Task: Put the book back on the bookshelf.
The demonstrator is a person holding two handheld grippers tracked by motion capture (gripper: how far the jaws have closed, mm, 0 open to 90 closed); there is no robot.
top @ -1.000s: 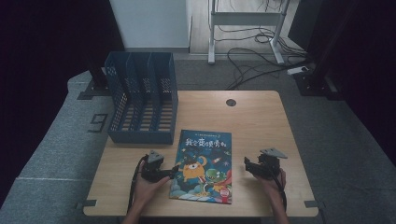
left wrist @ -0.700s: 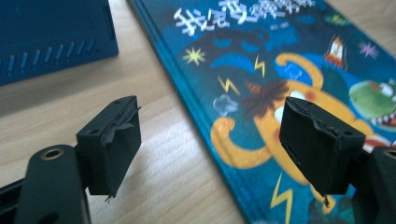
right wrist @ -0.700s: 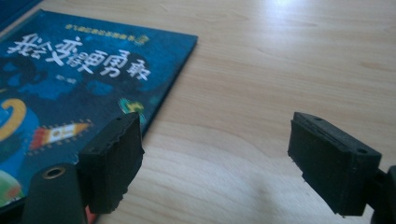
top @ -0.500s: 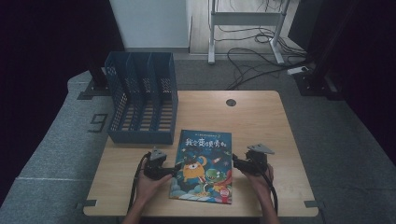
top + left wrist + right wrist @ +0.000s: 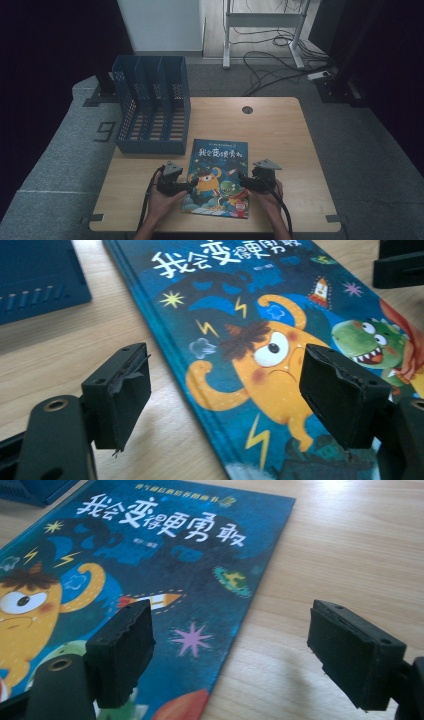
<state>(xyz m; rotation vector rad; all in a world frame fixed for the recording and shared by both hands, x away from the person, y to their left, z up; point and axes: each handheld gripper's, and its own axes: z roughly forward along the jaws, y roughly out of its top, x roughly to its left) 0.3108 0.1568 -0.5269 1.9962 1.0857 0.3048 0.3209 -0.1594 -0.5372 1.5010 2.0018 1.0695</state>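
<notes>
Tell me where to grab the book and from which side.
Grip the book by its long side edges, one tool from each side. It lies flat and closed on the table, so only its thin edges offer a hold; both open tools already straddle them.

Grey carpet floor (image 5: 60,165), white wall panel (image 5: 160,25), cables (image 5: 270,55), dark surroundings.

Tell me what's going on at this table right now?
A person holds a hand-held gripper in each hand at either side of a blue picture book lying flat on the wooden table. The left hand-held gripper straddles the book's left edge with its jaws open; the right hand-held gripper straddles the right edge, also open. Neither grips the book yet. A blue file rack stands at the table's far left.
</notes>
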